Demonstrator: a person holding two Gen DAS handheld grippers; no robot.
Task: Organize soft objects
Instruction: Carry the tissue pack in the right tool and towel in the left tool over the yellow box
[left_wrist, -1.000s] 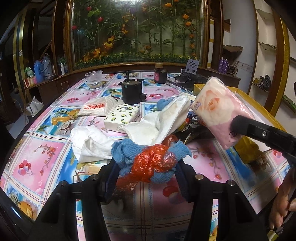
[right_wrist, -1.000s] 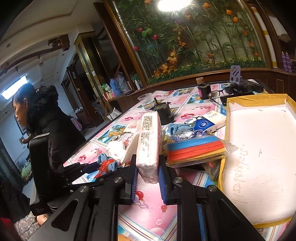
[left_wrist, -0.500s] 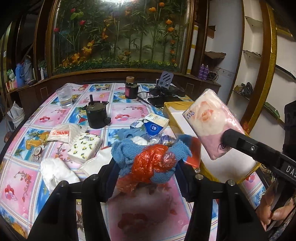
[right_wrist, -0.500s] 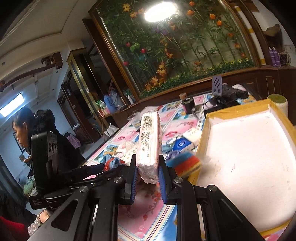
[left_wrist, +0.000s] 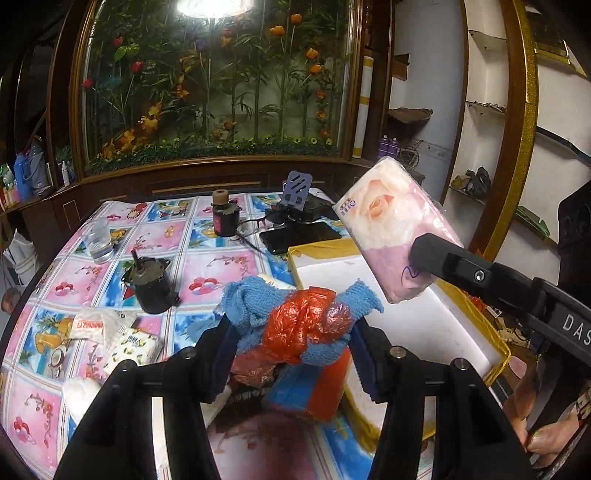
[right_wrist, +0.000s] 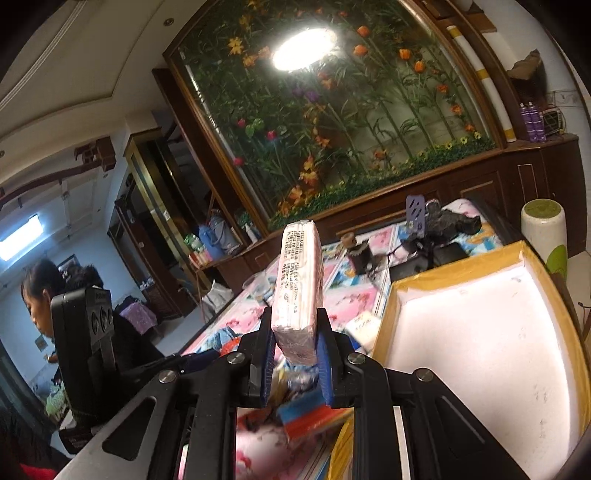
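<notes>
Left tool (left_wrist: 291, 332): fingers clamped on a blue cloth (left_wrist: 243, 314) bundled with a red plastic bag (left_wrist: 299, 325), held above the bench (left_wrist: 221, 266), lower centre of the left wrist view.

Right tool (right_wrist: 293, 350): fingers pressed onto a pink tissue pack (right_wrist: 299, 288), standing upright at frame centre; the same pack (left_wrist: 395, 236) sits right of centre in the left wrist view.

White foam box (right_wrist: 480, 350), yellow-taped rim: right of frame, beneath and beside both tools.

Bench, left: black pot (left_wrist: 151, 288), floral tissue pack (left_wrist: 133, 347), clear cup (left_wrist: 96, 240).
</notes>
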